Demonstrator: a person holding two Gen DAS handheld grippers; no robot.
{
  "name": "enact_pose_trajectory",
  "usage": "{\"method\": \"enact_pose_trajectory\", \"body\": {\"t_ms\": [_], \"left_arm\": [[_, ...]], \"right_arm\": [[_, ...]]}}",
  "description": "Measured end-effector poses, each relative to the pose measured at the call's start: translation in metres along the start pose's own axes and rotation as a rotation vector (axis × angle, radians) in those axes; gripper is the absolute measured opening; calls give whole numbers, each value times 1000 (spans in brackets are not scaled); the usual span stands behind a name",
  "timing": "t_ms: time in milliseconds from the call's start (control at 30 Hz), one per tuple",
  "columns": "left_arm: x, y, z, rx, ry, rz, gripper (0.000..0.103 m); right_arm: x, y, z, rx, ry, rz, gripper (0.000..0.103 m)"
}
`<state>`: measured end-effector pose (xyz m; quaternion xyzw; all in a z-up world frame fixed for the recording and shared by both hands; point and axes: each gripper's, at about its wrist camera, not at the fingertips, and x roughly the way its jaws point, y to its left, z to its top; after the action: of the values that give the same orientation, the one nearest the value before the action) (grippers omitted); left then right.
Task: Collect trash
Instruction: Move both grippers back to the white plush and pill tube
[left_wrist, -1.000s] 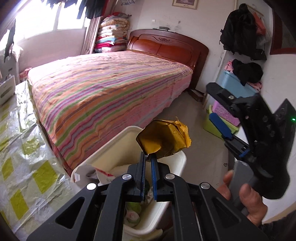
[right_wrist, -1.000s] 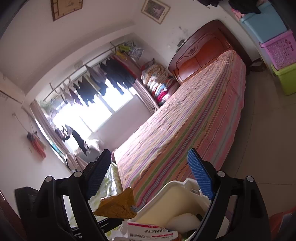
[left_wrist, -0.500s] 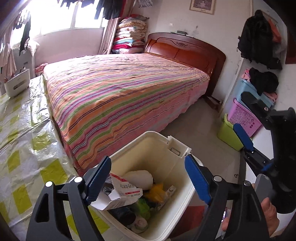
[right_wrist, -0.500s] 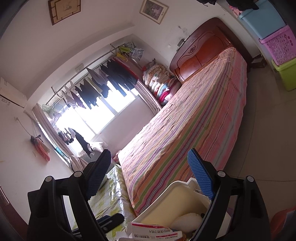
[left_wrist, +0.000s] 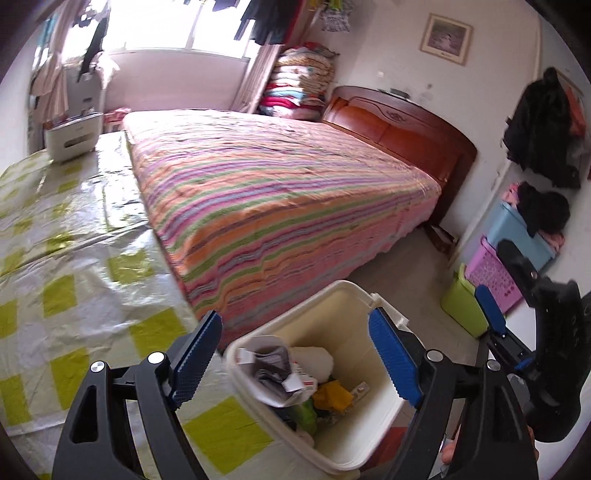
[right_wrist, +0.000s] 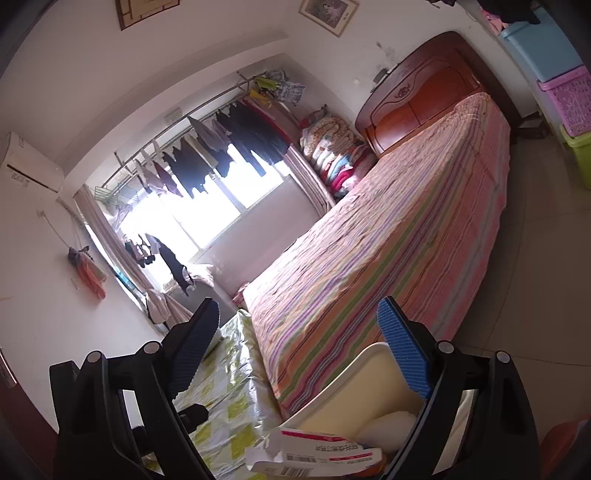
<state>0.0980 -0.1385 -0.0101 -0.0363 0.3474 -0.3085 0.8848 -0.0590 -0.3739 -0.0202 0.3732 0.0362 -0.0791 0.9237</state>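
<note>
A cream bin (left_wrist: 354, 291) stands at the table's edge, holding a yellow wrapper (left_wrist: 332, 395), a torn white box (left_wrist: 273, 373) and other scraps. My left gripper (left_wrist: 295, 350) hovers just above and before the bin, open, nothing between its blue pads. My right gripper (left_wrist: 493, 269) is held to the bin's right by a hand (left_wrist: 448, 450). In the right wrist view the right gripper (right_wrist: 301, 347) has its jaws opening with nothing between them. It looks over the bin (right_wrist: 376, 373) and the white box (right_wrist: 317, 450) towards the bed.
A table with a yellow-checked plastic cloth (left_wrist: 74, 295) lies left of the bin, with a white case (left_wrist: 74, 136) at its far end. A striped bed (left_wrist: 277, 192) fills the middle. Green (left_wrist: 461, 306), purple (left_wrist: 491, 273) and blue (left_wrist: 517, 229) crates stand by the right wall.
The left gripper opened and let go of the yellow wrapper, which now lies in the bin. It then swung left, towards the table. The right gripper has barely moved.
</note>
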Motion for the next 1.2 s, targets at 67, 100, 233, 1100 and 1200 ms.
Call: {"method": "enact_pose_trajectory", "body": {"t_ms": [67, 100, 233, 1100, 1200], "left_arm": [[-6, 8, 1, -17, -11, 6, 80], [-9, 14, 1, -29, -17, 16, 79], [-23, 36, 3, -72, -43, 43, 79], [-190, 270, -49, -304, -235, 452, 79], [-204, 295, -63, -334, -228, 502, 79]], "right_arm": [[1, 5, -2, -6, 5, 13, 87], [1, 8, -3, -13, 6, 19, 87], [5, 24, -8, -51, 26, 44, 87], [100, 266, -190, -516, 627, 490, 91], [117, 306, -218, -603, 727, 553, 91]]}}
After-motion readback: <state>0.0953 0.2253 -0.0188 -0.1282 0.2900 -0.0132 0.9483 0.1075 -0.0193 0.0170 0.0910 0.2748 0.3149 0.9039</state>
